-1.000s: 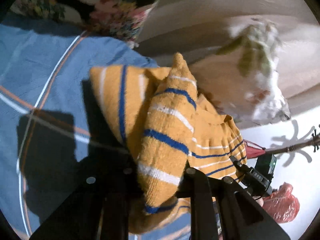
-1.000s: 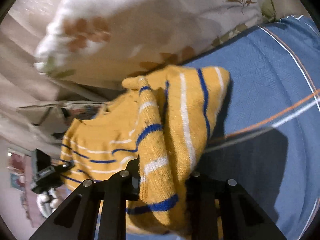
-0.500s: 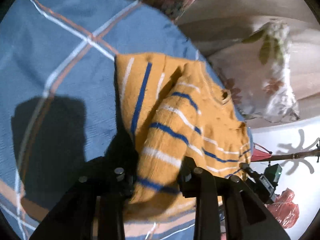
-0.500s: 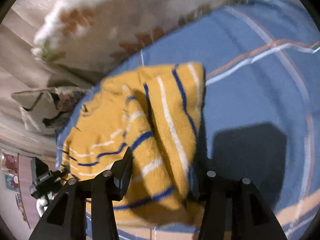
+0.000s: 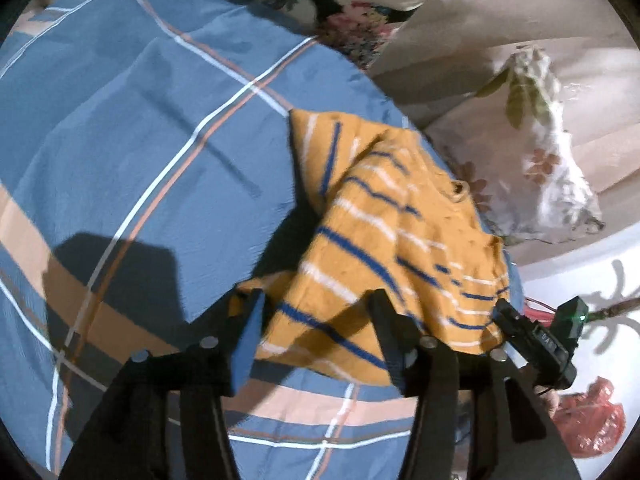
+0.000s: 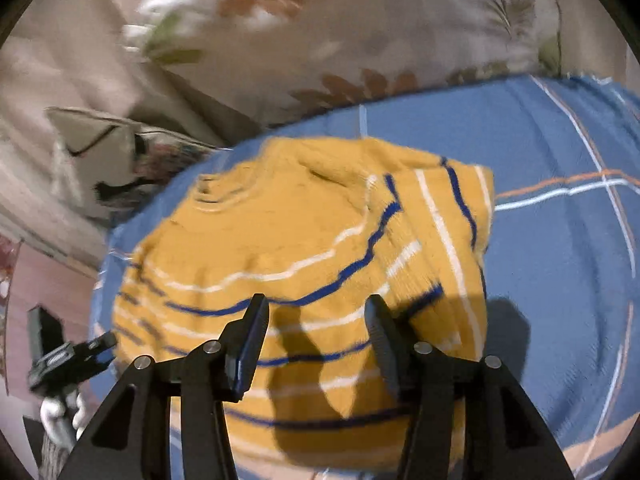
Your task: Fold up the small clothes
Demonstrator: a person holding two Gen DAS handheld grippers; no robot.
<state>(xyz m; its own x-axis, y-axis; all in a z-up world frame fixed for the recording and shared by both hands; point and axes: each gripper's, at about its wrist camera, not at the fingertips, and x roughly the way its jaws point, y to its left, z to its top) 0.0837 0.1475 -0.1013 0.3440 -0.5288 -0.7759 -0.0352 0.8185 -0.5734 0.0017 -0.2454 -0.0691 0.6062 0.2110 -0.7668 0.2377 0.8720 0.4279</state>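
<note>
**While both grippers stand open, settle the fold before reaching again**

Because the bed carries everything, start with it: a blue checked sheet (image 5: 152, 152) with white and orange lines covers the surface, and floral pillows (image 6: 360, 28) lie along its far edge. A yellow striped sweater (image 6: 304, 240) lies on the sheet close to that pillow edge, folded over itself so that one layer rests on another, with a cuffed part doubled toward the sheet's open side. In the left wrist view the same sweater (image 5: 384, 240) reaches the near corner of the sheet, where a red bag (image 5: 592, 420) shows beyond the bed.

The left gripper (image 5: 316, 312) has its fingers spread wide with nothing between them; cloth lies under and past the tips, apparently not pinched. The right gripper (image 6: 316, 320) is likewise spread apart over the sweater's striped hem, holding nothing. Its partner tool appears at the left of that view.

My reading is that a fold has just been laid and the grip let go. To do this step well, lift the fingers straight clear so the tips do not drag the top layer askew. The knit looks thick and soft, so it may spring up; a light press along the crease should help. Next, choose a pinch at an edge, taking both layers together, and keep the two grippers level so the stripes line up.
</note>
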